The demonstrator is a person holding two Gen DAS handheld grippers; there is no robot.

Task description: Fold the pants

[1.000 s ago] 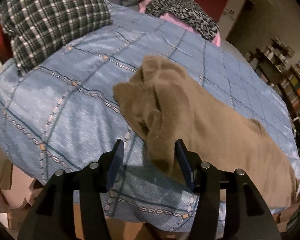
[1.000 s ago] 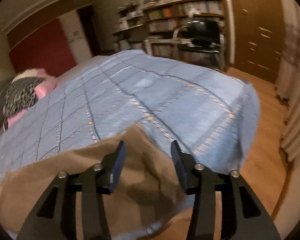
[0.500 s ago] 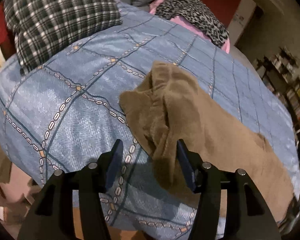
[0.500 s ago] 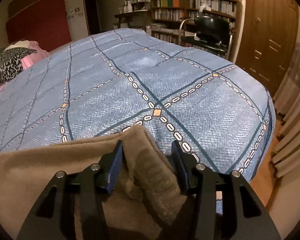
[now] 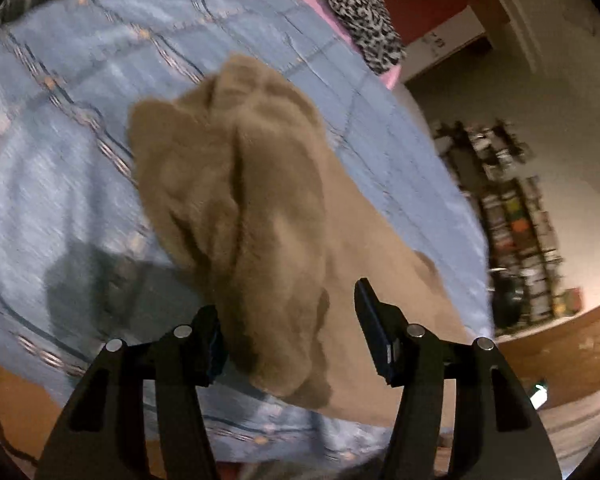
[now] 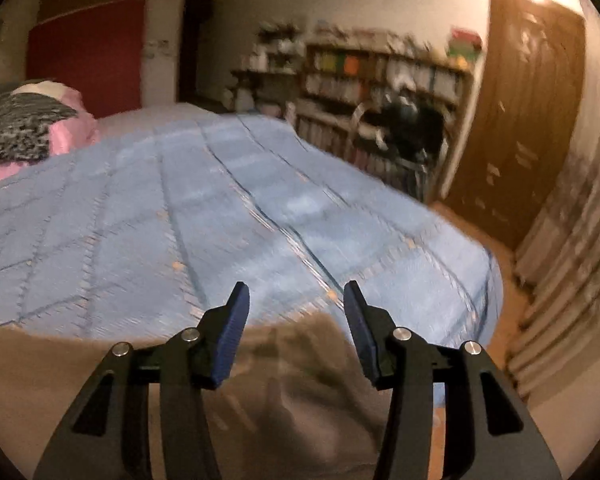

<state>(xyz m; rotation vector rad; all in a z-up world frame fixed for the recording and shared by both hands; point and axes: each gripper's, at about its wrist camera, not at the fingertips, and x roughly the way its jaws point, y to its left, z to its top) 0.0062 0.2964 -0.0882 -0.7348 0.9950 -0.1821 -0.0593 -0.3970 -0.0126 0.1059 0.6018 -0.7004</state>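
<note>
While the tan fleece pants lay stretched, unfolded, along the near edge of the blue bedspread, left tool straddled a raised bunch, pads apart; right tool hovered apart, empty.

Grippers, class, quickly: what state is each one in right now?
Left gripper: open, a bunched fold of the brown pants between its fingers, not clamped.
Right gripper: open, above the pants' edge, holding nothing.
</note>
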